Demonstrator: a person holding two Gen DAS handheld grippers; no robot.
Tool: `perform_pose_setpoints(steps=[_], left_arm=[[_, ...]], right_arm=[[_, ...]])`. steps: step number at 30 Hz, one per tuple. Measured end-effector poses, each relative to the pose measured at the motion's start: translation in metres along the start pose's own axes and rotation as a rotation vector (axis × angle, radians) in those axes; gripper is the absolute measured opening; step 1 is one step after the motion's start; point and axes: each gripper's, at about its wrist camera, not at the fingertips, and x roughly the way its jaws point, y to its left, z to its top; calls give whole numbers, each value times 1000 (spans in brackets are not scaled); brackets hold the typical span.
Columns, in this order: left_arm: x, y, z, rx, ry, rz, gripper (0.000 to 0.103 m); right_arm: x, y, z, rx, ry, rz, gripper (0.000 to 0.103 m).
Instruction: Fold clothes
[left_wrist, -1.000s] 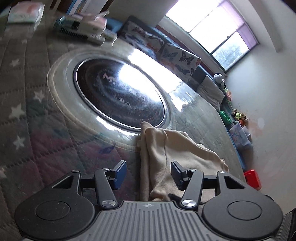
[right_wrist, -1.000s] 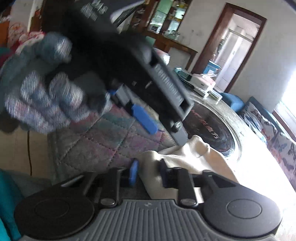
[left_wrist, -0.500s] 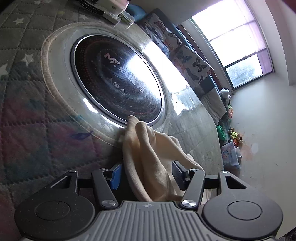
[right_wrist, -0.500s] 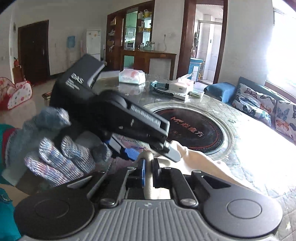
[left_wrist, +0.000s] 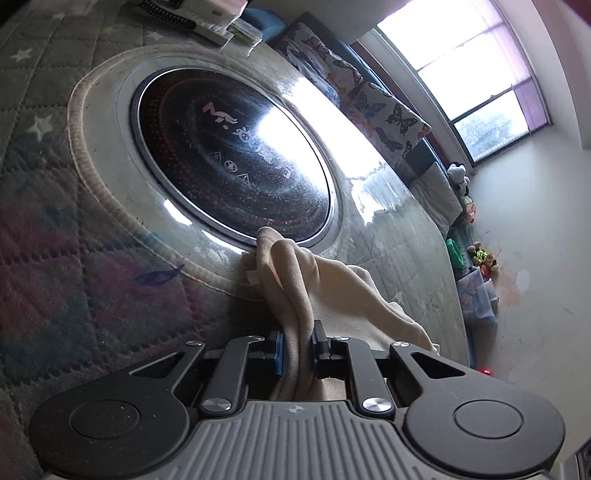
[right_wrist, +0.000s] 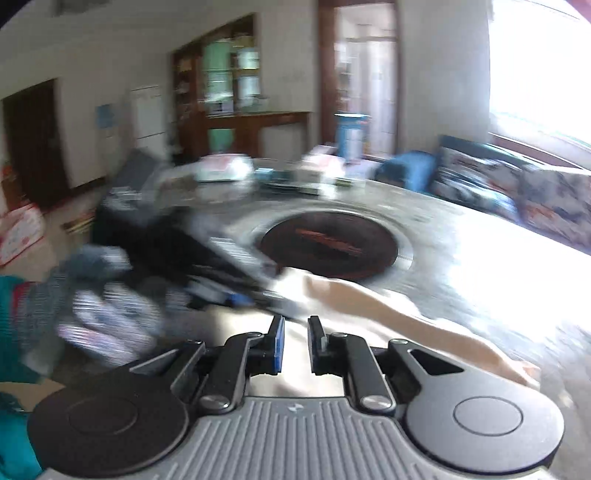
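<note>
A cream cloth (left_wrist: 332, 288) lies bunched on the quilted table cover, its far tip at the rim of the round black cooktop (left_wrist: 236, 158). My left gripper (left_wrist: 297, 350) is shut on a thick fold of the cloth. In the blurred right wrist view the cloth (right_wrist: 388, 314) stretches away to the right. My right gripper (right_wrist: 295, 343) hangs just above it with the jaws a small way apart and nothing between them. The left gripper and its gloved hand (right_wrist: 110, 314) show at the left of that view.
The quilted star-pattern table cover (left_wrist: 74, 240) surrounds the cooktop. Boxes and a tissue pack (right_wrist: 295, 173) sit at the table's far side. A butterfly-print sofa (left_wrist: 369, 99) runs under the window. Toys (left_wrist: 480, 258) lie by the wall.
My left gripper has closed onto the cloth fold. My right gripper has let the cloth go, opened slightly and swung, blurring its view.
</note>
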Motion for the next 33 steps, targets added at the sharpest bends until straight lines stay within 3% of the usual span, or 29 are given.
perform_pose_setpoints(steps=[4,8,11,16,21,29,33], left_arm=[[0,-4,-1,26,3,10,15],[-1,-9,-2,59,4,24,15],[1,-13,-4,86,1,36,15],[1,-19,-4,119,-4,47,15],[-1,-32,1,192,-27,50,15],[-3,-94,3,388,-71,-14,14],[11,-133,0,443,-72,-68,14]], right_arm=[[-1,-55,-14,142,32,-179,22],[4,-101,-29,256,44,-302,30],[5,-120,-36,323,47,-303,38],[11,-131,-46,395,40,-280,37],[6,-133,-49,448,5,-238,10],[-31,-130,-37,475,-128,-268,8],[-67,-140,-32,462,-192,-342,8]])
